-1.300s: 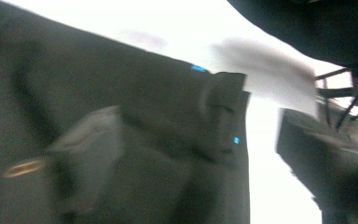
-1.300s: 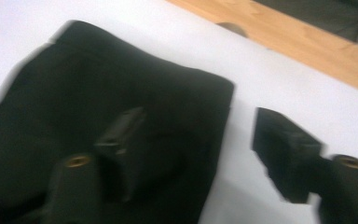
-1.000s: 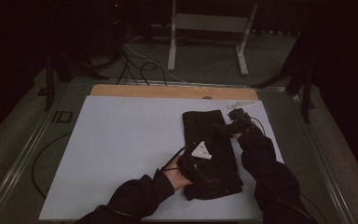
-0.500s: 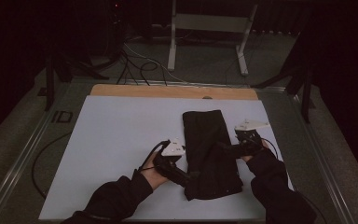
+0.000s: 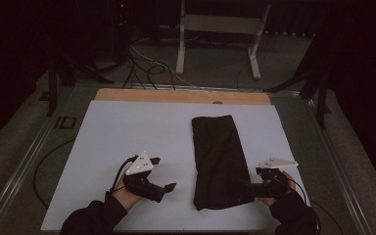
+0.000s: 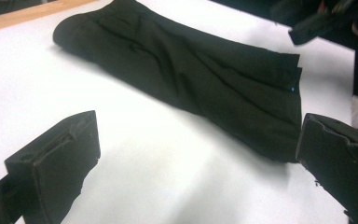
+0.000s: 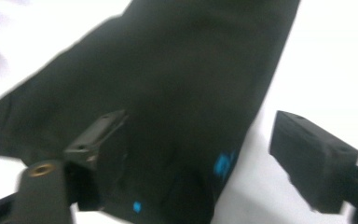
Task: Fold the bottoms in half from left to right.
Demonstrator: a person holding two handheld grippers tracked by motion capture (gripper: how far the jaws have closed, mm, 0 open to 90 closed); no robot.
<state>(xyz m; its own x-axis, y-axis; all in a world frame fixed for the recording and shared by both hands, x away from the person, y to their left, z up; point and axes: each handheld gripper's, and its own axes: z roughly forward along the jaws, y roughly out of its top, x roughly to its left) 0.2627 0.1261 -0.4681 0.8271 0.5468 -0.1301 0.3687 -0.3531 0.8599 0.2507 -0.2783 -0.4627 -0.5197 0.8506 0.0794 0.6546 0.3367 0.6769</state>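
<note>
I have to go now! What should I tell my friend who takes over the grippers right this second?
Left gripper: open, holding nothing, over the white mat, apart from the cloth.
Right gripper: open, its jaws have just been closing a little, reaching over the cloth's near right edge; no grip yet.
Cloth: folded into a long strip, lying flat on the mat.
Done: lengthwise fold, by the look of it.
Left: probably grab the near end and fold it shorter.

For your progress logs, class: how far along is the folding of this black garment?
Done: the black garment lies folded into a long strip on the white sheet. In hand: the right gripper, jaws closing, straddles its near edge; the left gripper waits open beside it. Left: probably another fold.
</note>
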